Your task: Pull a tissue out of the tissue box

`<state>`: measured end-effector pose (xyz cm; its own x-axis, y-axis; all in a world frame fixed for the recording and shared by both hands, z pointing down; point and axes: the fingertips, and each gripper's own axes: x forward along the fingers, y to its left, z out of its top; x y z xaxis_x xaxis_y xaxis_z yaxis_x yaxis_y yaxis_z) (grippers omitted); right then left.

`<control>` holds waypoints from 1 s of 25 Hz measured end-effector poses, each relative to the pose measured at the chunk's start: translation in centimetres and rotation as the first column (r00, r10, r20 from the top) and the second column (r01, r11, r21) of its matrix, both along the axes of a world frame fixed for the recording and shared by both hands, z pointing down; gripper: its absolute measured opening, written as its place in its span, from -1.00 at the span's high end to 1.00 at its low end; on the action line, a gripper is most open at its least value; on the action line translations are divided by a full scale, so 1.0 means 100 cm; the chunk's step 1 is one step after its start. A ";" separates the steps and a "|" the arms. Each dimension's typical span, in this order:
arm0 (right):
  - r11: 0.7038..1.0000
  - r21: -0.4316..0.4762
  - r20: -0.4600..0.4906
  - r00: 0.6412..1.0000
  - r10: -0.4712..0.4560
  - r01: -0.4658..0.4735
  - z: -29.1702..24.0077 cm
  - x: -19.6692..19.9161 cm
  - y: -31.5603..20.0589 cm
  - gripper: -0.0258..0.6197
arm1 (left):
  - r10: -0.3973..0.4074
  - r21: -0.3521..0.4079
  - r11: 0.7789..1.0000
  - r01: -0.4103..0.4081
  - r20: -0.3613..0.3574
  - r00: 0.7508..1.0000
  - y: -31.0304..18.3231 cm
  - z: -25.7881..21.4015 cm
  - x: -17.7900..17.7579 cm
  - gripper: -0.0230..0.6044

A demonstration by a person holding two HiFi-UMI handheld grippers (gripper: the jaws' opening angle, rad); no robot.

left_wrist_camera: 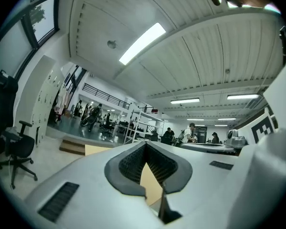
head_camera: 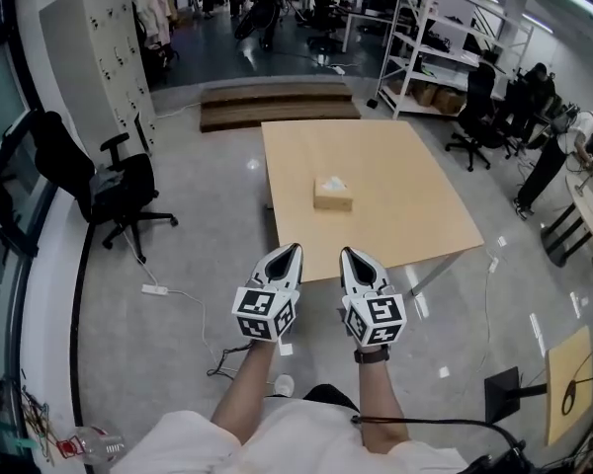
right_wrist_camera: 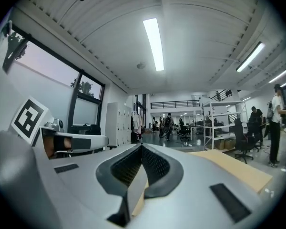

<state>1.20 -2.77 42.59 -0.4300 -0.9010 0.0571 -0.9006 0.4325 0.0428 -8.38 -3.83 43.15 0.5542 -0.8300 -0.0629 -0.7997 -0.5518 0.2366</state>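
A tan tissue box with a white tissue sticking out of its top sits near the middle of a light wooden table. My left gripper and right gripper are side by side over the floor, short of the table's near edge, pointing toward it. Both are shut with nothing between the tips. In the left gripper view the left gripper has its jaws meeting at the tip, and a strip of the table shows beyond. The right gripper looks the same, with the table to its right.
A black office chair stands on the floor left of the table, next to a grey locker cabinet. A low wooden platform lies beyond the table. Shelving, more chairs and people fill the right side. A power strip lies on the floor.
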 end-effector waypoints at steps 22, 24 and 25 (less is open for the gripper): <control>0.999 0.016 0.053 0.998 -0.044 0.043 -0.013 0.120 -0.249 0.92 | -0.076 0.027 0.997 0.074 0.079 0.994 -0.231 -0.015 0.096 0.93; 0.998 0.020 0.052 0.997 -0.064 0.063 -0.017 0.133 -0.273 0.92 | -0.103 0.052 0.994 0.098 0.095 0.990 -0.249 -0.020 0.106 0.93; 0.997 0.019 0.050 0.996 -0.079 0.078 -0.018 0.137 -0.282 0.92 | -0.117 0.066 0.992 0.110 0.103 0.988 -0.256 -0.021 0.109 0.93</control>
<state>14.94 -31.01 40.84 -0.5011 -0.8652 0.0189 -0.8653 0.5013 0.0060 2.53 -29.42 41.04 0.4629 -0.8844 -0.0601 -0.8768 -0.4668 0.1155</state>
